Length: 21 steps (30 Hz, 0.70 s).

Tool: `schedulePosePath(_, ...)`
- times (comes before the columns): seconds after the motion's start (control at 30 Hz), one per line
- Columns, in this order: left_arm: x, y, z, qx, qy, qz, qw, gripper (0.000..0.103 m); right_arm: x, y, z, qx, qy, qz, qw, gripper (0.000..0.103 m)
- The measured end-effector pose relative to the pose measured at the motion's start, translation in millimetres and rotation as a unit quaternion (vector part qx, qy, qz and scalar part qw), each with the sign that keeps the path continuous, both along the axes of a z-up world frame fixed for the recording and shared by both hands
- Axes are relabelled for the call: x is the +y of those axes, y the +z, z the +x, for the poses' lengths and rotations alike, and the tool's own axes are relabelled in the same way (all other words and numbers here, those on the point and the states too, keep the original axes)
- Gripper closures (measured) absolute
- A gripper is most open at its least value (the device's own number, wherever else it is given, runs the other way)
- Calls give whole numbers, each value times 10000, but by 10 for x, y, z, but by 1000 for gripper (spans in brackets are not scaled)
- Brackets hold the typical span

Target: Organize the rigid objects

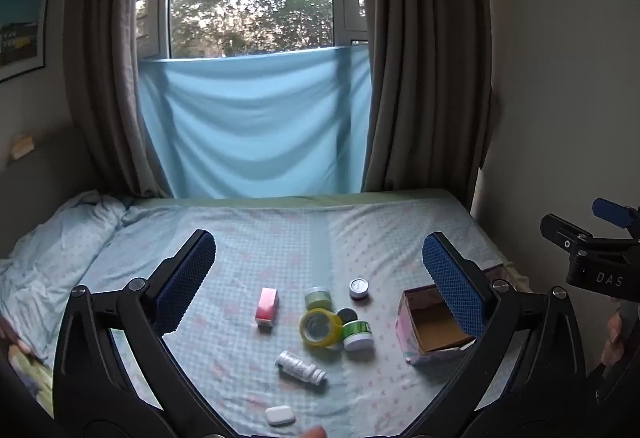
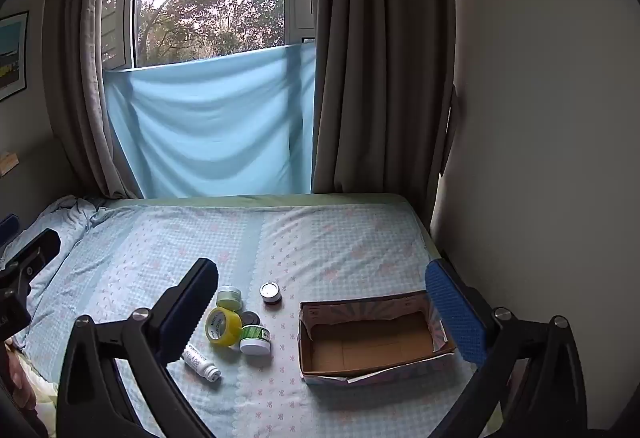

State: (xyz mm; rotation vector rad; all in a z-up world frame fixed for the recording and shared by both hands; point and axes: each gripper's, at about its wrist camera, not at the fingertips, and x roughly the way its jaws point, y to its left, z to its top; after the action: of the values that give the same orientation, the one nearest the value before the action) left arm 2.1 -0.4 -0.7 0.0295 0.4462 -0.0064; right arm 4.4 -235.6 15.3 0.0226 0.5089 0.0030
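Small items lie on the bed: a pink carton (image 1: 267, 306), a yellow tape roll (image 1: 320, 328) (image 2: 222, 326), a green-banded white jar (image 1: 357, 336) (image 2: 255, 340), a pale green jar (image 1: 318, 298) (image 2: 229, 297), a dark silver-lidded jar (image 1: 359, 289) (image 2: 271, 293), a white bottle (image 1: 300, 366) (image 2: 201, 361) on its side and a white case (image 1: 280, 416). An empty cardboard box (image 2: 370, 342) (image 1: 434, 324) sits to their right. My left gripper (image 1: 318, 280) hovers open above the items. My right gripper (image 2: 322, 308) hovers open, with the box between its fingers in view.
The bed (image 2: 320, 238) wears a blue patterned sheet, with a bunched duvet (image 1: 52, 238) at the left. Curtains and a blue cloth (image 1: 256, 125) hang behind it; a wall (image 2: 540, 117) closes the right side. The right tool's body (image 1: 592, 258) shows at the left view's edge.
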Motion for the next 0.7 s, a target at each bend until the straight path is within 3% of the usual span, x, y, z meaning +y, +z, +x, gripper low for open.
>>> schedulePosePath(0.7, 38, -5, -28, -26, -22, -186, 9998, 0, -13, 34, 1, -75, 68, -57, 9999, 0)
